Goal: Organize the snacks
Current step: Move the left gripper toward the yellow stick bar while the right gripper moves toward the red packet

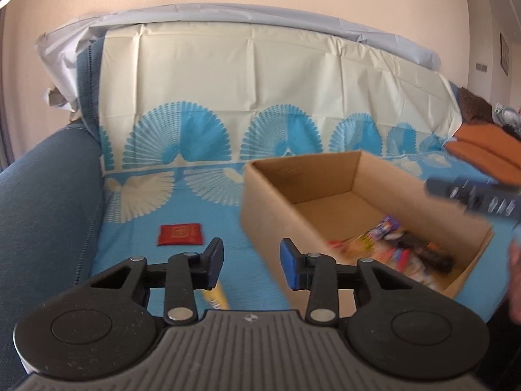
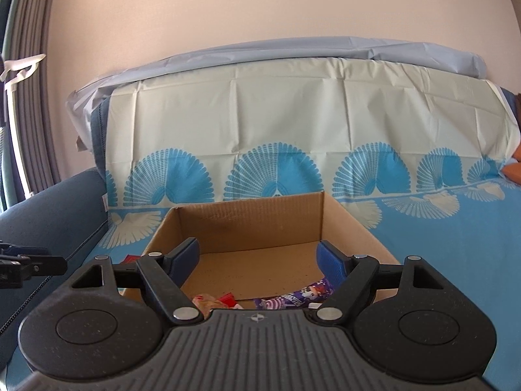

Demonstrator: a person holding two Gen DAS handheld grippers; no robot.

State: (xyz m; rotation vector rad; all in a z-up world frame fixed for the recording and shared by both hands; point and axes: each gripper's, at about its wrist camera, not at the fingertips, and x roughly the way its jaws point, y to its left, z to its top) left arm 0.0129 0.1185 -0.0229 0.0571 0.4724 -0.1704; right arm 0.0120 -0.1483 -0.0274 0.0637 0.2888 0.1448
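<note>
An open cardboard box [image 1: 270,205] stands on the blue patterned sofa cover, with several snack packets [image 1: 390,247] piled in its near corner. My left gripper [image 1: 252,265] is open and empty, left of the box. A red packet [image 1: 179,234] lies on the cover ahead of it, and a yellow packet [image 1: 216,298] shows just under its fingers. My right gripper [image 2: 259,259] is open and empty over the box [image 2: 250,221]; a purple packet [image 2: 293,296] and a red one [image 2: 215,301] lie below it. The right gripper also shows in the left wrist view [image 1: 472,197].
The dark blue sofa arm [image 1: 42,202] rises at the left. The draped sofa back [image 1: 260,75] stands behind the box. Orange cushions [image 1: 482,146] lie at the far right. A curtain [image 2: 26,97] hangs at the left.
</note>
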